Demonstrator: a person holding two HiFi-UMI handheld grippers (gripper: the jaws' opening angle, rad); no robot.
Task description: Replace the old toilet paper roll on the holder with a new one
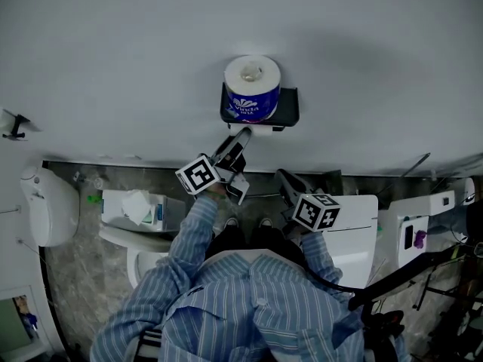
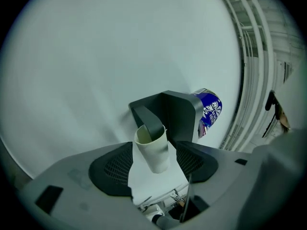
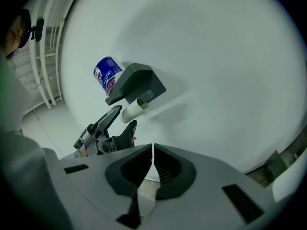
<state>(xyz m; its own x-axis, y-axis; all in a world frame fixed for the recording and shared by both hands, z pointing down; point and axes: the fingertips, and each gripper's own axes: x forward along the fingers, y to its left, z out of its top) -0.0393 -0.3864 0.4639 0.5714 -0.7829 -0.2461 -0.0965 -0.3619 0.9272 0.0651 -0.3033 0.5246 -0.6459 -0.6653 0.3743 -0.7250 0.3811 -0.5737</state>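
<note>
**Left gripper view: jaws wide about the bare tube**

Left gripper view leaves several things only half seen. The new toilet roll in a blue printed wrapper (image 2: pixel 209 111) is mostly hidden behind the dark grey wall holder (image 2: pixel 180 111). The end of the holder's curved arm disappears inside the empty cardboard tube (image 2: pixel 152 150). In the head view the tube is almost wholly covered by the holder's shelf and the left gripper (image 1: pixel 240 161), and only a pale sliver shows under the shelf. Both hands are hidden beneath the grippers, with just a blue striped sleeve (image 1: pixel 189 232) showing. In the right gripper view the tube is small and blurred.

The left gripper's jaws stand wide apart. The tube hangs tilted on the holder's arm and sits between them. Neither black ribbed pad (image 2: pixel 115 166) presses on it, though whether one brushes it cannot be told.

The right gripper (image 3: pixel 152 163) has its jaws closed together with nothing between them. It faces the white wall (image 3: pixel 216 56), and in the head view it sits below and to the right of the holder, apart from it.

The wrapped roll stands upright on top of the holder's shelf.
</note>
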